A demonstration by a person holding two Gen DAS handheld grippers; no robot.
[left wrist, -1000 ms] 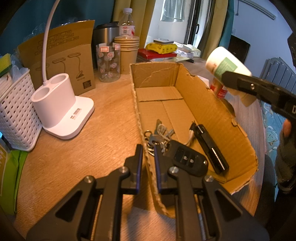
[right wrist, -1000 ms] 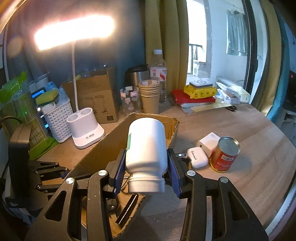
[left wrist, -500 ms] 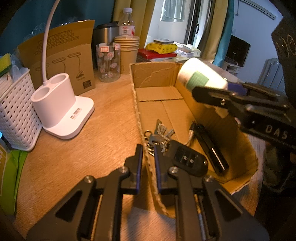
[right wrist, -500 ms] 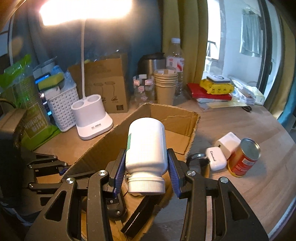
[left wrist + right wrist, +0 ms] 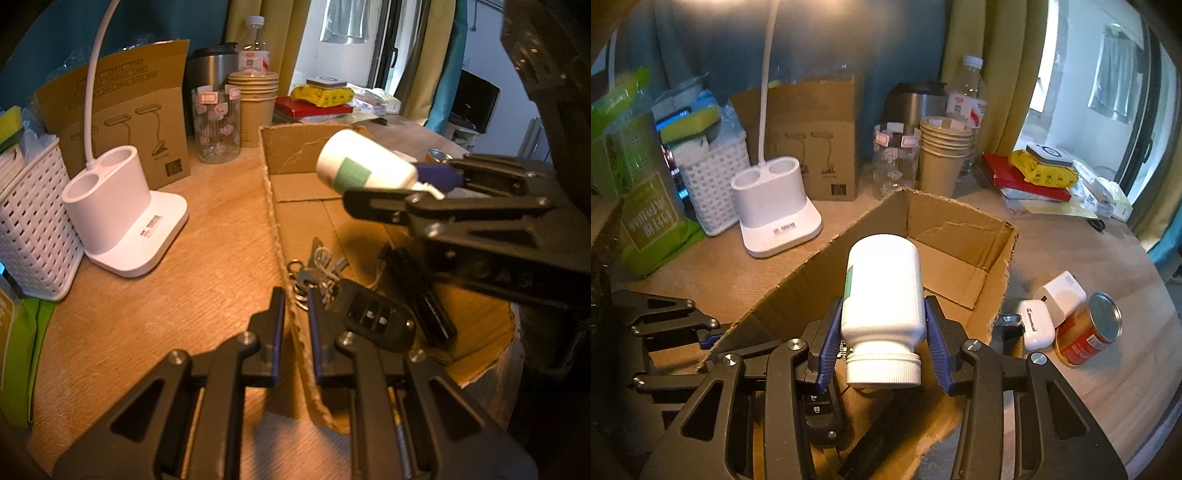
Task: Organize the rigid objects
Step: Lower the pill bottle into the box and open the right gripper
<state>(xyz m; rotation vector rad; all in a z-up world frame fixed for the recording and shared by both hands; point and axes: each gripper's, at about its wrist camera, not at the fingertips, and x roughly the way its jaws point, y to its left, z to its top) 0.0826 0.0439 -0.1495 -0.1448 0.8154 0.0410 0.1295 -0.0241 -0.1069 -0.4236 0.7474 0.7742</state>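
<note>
My right gripper (image 5: 882, 343) is shut on a white pill bottle (image 5: 882, 291) with a green label, held on its side above the open cardboard box (image 5: 960, 221). The bottle also shows in the left wrist view (image 5: 364, 168), over the box's middle. My left gripper (image 5: 295, 314) is shut on the box's near left wall (image 5: 275, 221). Inside the box lie a car key with key rings (image 5: 373, 317) and a long black object (image 5: 421, 295). A red can (image 5: 1086, 332), a white charger (image 5: 1062, 293) and a white earbud case (image 5: 1036, 325) sit on the table right of the box.
A white lamp base (image 5: 122, 210), a white basket (image 5: 29, 229) and a green packet (image 5: 646, 206) stand left of the box. A brown carton (image 5: 122, 110), glass jar (image 5: 216, 122), paper cups (image 5: 255, 103), steel mug and water bottle line the back. Books lie at back right.
My right gripper has carried the pill bottle leftward and lower, from beyond the box's right wall to over the box's inside. My left gripper has not moved.
</note>
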